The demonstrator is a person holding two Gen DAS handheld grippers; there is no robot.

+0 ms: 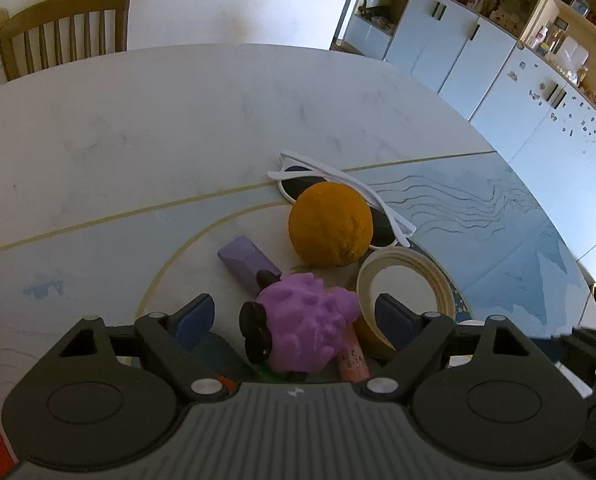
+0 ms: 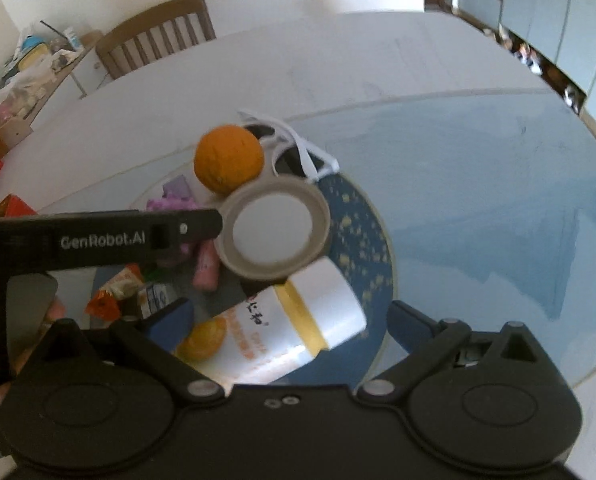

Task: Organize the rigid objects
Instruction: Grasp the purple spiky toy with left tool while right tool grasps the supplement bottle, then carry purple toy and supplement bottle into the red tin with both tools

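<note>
Everything sits bunched together on the round counter [image 1: 146, 128], and I count one of each. One orange [image 1: 330, 224] rests against one pair of white sunglasses [image 1: 298, 178], which lies just behind it. In front of the orange is one cream lid [image 1: 406, 280], lying rim up, with one lilac block [image 1: 248, 260] off to its left. One knobbly purple toy [image 1: 306, 320] lies nearest, and one pink tube [image 1: 354, 360] pokes out from under it.

The left gripper [image 1: 298, 316] points steeply down over the toy. Its jaws are wide apart, one blue pad on either side of the toy, neither pressing on it; nothing is held.

From the other side I see one white bottle [image 2: 298, 320] with a yellow band, lying on its side just below the lid. The right gripper [image 2: 290, 324] hangs over it, jaws spread wide, both pads clear of the bottle, so it grips nothing. One orange wrapper [image 2: 110, 296] and one small carton [image 2: 154, 296] lie to the left. One chair [image 1: 66, 32] stands at the far edge.
</note>
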